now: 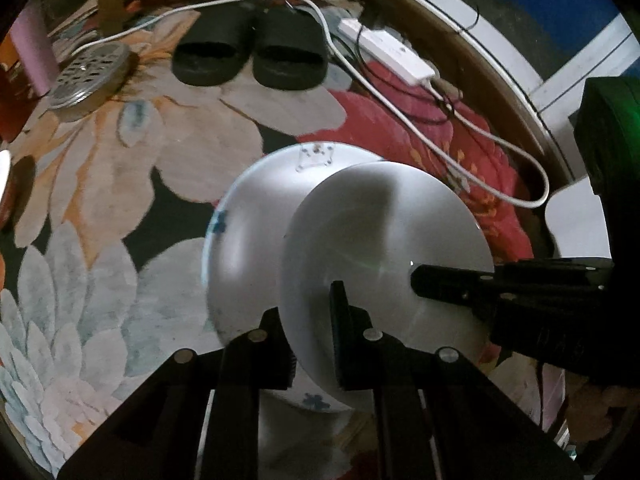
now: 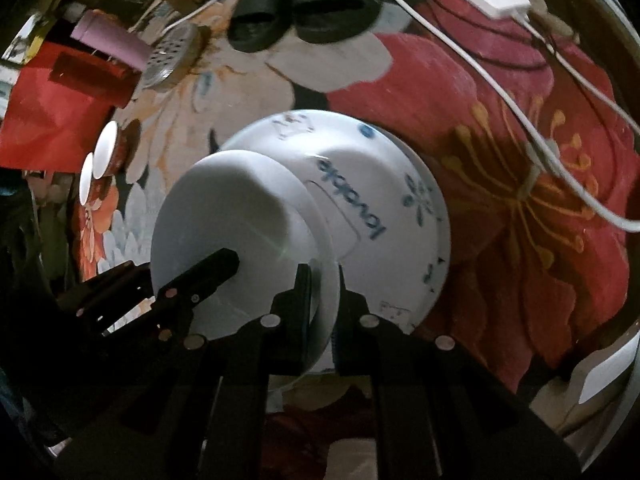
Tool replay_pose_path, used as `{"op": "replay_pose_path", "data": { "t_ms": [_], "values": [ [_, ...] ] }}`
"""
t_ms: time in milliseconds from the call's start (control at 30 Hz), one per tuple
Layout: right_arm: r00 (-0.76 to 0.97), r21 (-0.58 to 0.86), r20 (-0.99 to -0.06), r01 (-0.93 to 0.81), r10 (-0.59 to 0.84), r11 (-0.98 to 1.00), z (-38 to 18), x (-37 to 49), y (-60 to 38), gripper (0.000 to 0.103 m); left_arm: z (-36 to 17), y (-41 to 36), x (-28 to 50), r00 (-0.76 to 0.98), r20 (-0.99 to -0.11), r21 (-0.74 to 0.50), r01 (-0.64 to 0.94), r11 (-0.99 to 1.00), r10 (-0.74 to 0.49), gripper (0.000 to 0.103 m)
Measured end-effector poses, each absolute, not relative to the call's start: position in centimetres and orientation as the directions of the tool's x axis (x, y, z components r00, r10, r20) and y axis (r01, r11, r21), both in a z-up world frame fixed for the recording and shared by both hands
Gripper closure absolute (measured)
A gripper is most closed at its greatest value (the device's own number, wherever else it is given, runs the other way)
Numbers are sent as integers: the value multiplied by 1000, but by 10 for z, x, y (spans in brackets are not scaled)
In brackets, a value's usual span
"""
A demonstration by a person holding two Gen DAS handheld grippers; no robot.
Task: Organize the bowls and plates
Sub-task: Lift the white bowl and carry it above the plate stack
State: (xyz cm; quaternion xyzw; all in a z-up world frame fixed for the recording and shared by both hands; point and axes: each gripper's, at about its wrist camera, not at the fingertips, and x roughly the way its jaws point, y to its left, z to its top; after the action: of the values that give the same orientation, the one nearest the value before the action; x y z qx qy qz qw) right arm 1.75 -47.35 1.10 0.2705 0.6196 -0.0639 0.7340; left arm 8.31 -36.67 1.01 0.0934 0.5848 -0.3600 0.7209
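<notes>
A plain white bowl [image 1: 384, 240] is held tilted above a larger white plate with blue print [image 1: 248, 240]. My left gripper [image 1: 312, 320] is shut on the bowl's near rim. My right gripper [image 2: 324, 292] is shut on the rim on the other side; in the right wrist view the white bowl [image 2: 232, 216] sits in front of the printed plate [image 2: 384, 196], which reads "lovable". Each gripper's fingers show in the other's view, with the right fingers [image 1: 452, 280] in the left wrist view and the left fingers [image 2: 204, 272] in the right wrist view. The plate lies on a flowered rug [image 1: 120, 184].
Black slippers [image 1: 248, 56] lie at the far side of the rug. A white power strip [image 1: 388, 52] with cables [image 1: 480, 140] runs along the right. A round metal strainer lid [image 1: 88, 76] and a pink bottle [image 1: 32, 52] sit far left. Two small white-rimmed cups [image 2: 100, 164] lie at left.
</notes>
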Motion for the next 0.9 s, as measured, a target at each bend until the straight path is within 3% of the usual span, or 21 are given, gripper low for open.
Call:
{"op": "replay_pose_path", "data": {
  "t_ms": [833, 900],
  "values": [
    [160, 308, -951, 448, 263, 839, -16, 12, -473, 92, -15, -378, 76, 25, -941, -236, 667, 707, -338, 87],
    [157, 305, -952, 450, 262, 839, -16, 13, -472, 92, -15, -377, 77, 21, -941, -240, 666, 707, -339, 81]
  ]
}}
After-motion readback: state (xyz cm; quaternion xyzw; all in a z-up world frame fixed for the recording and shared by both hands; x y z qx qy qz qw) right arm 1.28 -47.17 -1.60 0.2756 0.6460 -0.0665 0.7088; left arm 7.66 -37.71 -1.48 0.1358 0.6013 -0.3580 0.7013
